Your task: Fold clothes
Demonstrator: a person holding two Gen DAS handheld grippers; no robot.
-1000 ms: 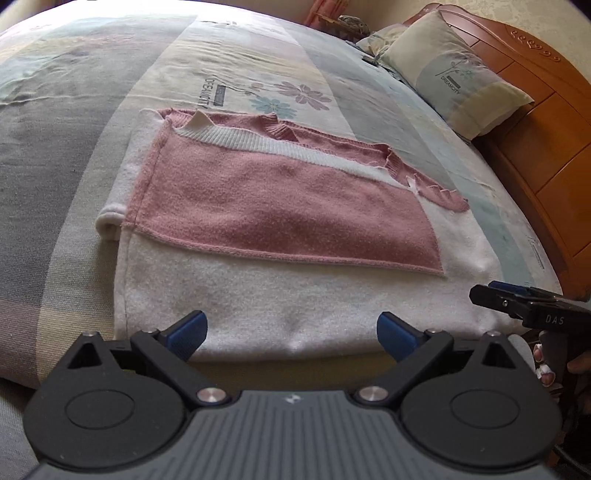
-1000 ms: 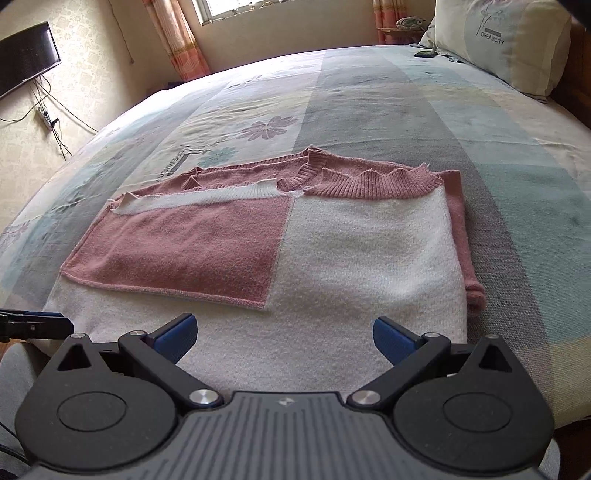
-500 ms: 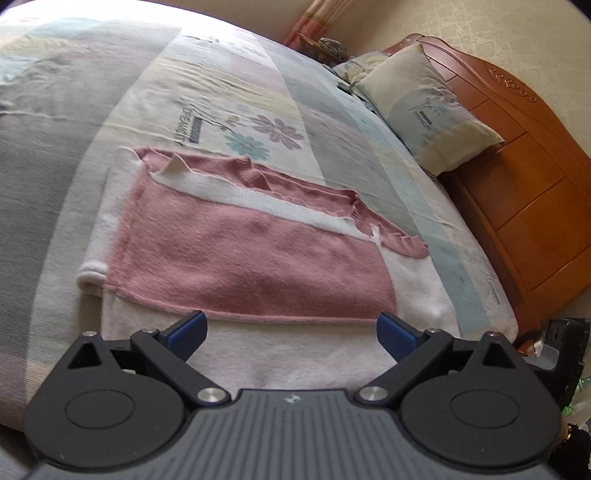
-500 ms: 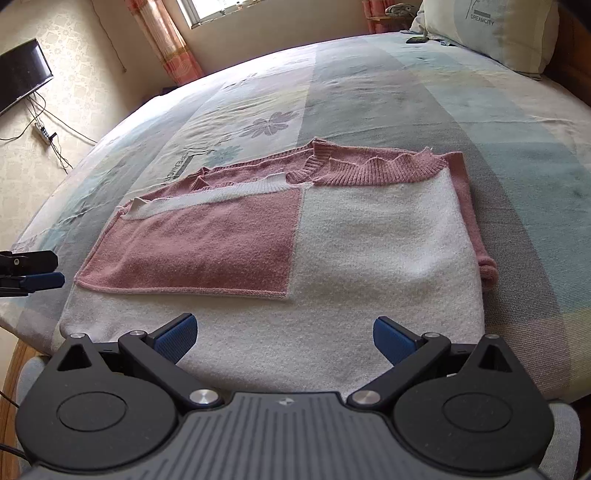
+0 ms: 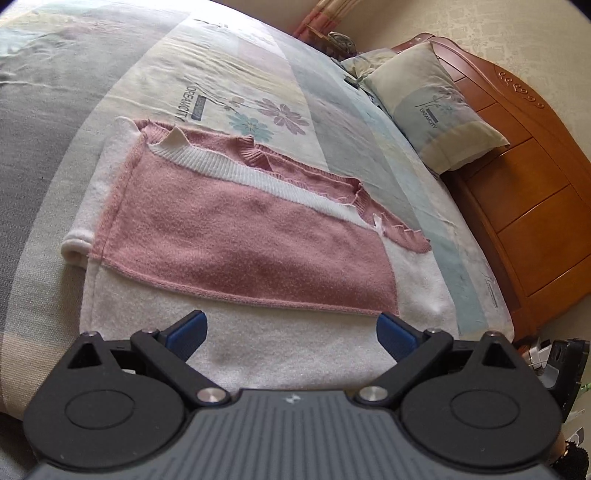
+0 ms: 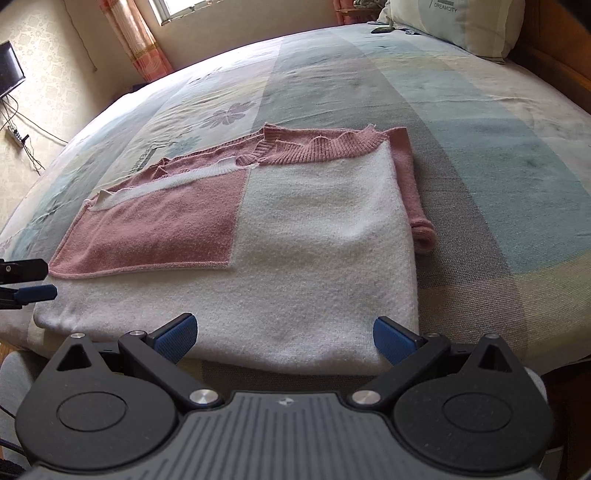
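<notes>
Two tools, left tool (image 5: 291, 330) and right tool (image 6: 283, 334), hover with fingers spread apart and empty over the near hem of the pink-and-white sweater (image 6: 295, 236), lying partly folded by the bed's (image 6: 480, 155) near edge. Soft, light, floppy knit; best pinched at the hem corners.

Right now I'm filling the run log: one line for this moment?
sweater: part-folded, flat on bed | left gripper: open, empty, at near hem | right gripper: open, empty, at near hem

Pillow (image 6: 458, 22) cut off by the top edge.
</notes>
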